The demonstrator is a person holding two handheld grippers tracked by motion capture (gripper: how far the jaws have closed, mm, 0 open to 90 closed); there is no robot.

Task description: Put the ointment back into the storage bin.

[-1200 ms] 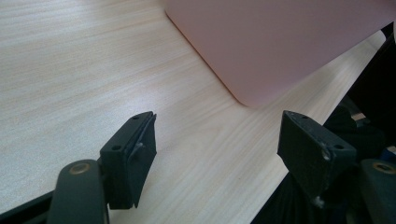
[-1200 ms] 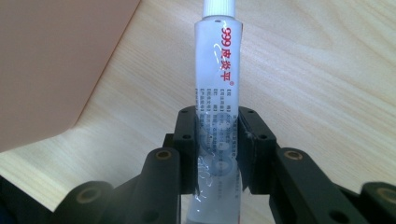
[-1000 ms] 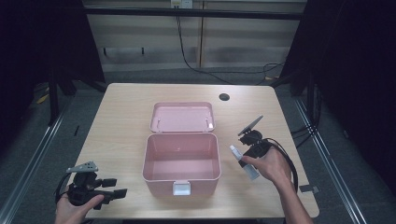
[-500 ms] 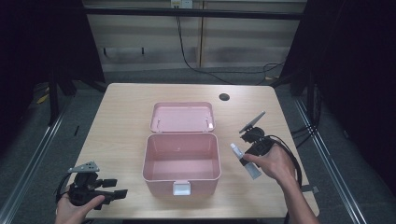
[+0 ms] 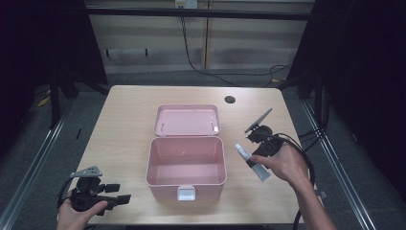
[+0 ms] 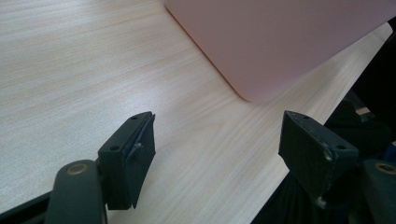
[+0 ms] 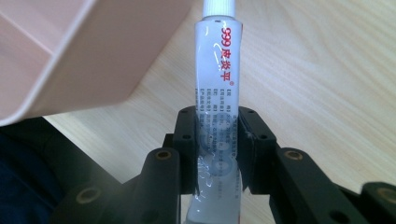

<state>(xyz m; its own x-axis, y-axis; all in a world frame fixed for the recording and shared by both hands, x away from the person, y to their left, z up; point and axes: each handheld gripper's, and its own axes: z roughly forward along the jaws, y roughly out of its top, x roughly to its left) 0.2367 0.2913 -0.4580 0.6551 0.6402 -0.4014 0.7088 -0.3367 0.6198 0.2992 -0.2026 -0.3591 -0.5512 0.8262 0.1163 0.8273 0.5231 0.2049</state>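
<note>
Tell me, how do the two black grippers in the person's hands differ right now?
The left gripper is open with nothing between its fingers, while the right gripper is shut on a white tube. The left gripper sits low at the table's near edge; the right gripper is beside the open pink box. Both are black and hand-held.

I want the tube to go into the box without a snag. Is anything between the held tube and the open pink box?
Nothing visible is. The right gripper is shut on the white ointment tube, just right of the open pink plastic box. Its lid lies folded back, and its inside looks empty.
</note>
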